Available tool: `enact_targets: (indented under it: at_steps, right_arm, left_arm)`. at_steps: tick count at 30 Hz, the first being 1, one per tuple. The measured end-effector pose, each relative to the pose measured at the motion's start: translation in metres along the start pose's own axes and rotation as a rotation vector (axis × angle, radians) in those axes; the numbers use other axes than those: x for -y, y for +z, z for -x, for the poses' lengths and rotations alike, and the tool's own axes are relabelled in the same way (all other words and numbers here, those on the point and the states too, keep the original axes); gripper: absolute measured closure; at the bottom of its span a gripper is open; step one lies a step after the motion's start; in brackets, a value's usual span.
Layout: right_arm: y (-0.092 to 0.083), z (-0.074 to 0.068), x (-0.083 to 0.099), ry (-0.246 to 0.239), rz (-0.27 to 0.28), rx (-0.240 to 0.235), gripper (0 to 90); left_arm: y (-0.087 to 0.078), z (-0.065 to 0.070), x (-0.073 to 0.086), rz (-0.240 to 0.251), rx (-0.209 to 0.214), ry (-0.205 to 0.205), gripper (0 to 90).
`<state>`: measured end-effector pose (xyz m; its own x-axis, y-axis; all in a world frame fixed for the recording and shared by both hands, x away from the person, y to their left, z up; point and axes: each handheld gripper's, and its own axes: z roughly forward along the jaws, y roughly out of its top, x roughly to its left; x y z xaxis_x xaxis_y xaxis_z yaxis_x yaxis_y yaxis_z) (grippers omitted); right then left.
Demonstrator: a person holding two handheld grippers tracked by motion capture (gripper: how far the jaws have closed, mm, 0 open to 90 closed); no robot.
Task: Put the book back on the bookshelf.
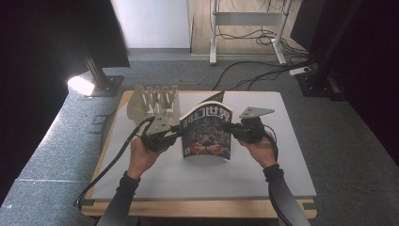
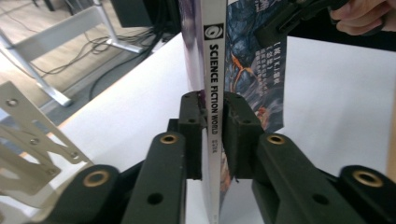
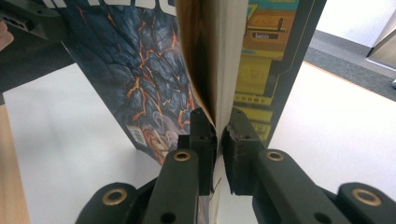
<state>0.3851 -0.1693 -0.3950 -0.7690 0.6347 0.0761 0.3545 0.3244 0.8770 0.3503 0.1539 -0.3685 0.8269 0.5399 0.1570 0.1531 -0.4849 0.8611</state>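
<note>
A magazine stands upright above the middle of the white surface, held between both grippers. The left gripper has its jaws closed on the spine side; in the left gripper view the white spine with the words "SCIENCE FICTION WORLD" sits tight between them. The right gripper clamps the open page edge, and in the right gripper view the pages are pressed between its jaws. The top of the magazine is cut off in both gripper views. Whether its lower edge touches the surface is hard to tell. A pale wooden rack stands behind the left gripper, partly hidden by it.
</note>
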Motion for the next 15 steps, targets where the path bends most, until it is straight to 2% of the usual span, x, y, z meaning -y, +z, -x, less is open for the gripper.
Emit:
enact_targets:
  at_steps: [2,5,8,13,15]
  right_arm:
    - [-0.001,-0.001,0.0,-0.007,-0.005,-0.005,81.0]
    - [-0.002,-0.001,0.002,-0.01,0.0,-0.015,80.7]
    - [-0.003,-0.001,0.002,-0.013,0.001,-0.022,80.3]
    - [-0.004,-0.001,0.003,-0.021,-0.005,-0.02,79.7]
    - [-0.004,-0.001,0.003,-0.019,0.0,-0.02,79.7]
  left_arm:
    - [0.002,-0.002,-0.003,-0.007,0.01,0.002,66.0]
    - [0.007,-0.006,-0.008,-0.013,0.04,-0.006,61.9]
    - [0.014,-0.011,-0.015,-0.027,0.064,-0.019,60.7]
    - [0.026,-0.015,-0.024,-0.05,0.066,-0.03,60.9]
    - [0.028,-0.018,-0.025,-0.053,0.067,-0.043,64.0]
